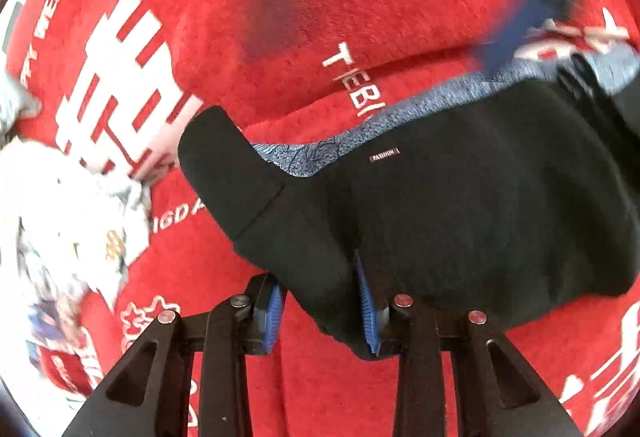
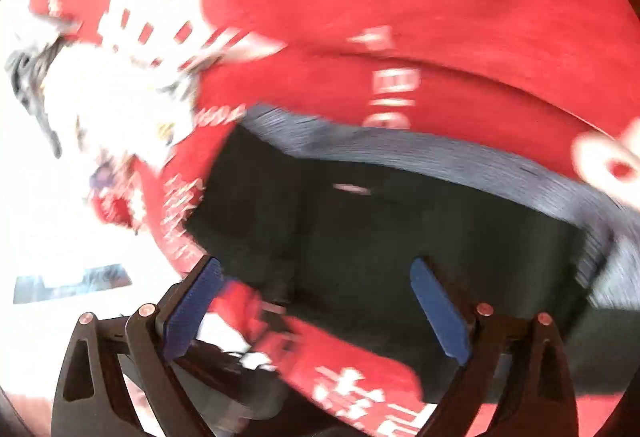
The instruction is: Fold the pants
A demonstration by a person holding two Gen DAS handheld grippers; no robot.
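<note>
One pair of black pants (image 1: 460, 205) lies lengthwise left-to-right.

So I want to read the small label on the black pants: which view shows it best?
The left wrist view: the label on the pants is sharp, and reads FASHION. The right wrist view is motion-blurred, so it is only a pale smear.

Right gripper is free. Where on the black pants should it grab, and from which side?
Take the near hem edge of the pants, coming from the near side with one finger slid under. The right gripper stands open above that edge; the far side carries the thick grey waistband. The left gripper has fabric between its fingers.
</note>
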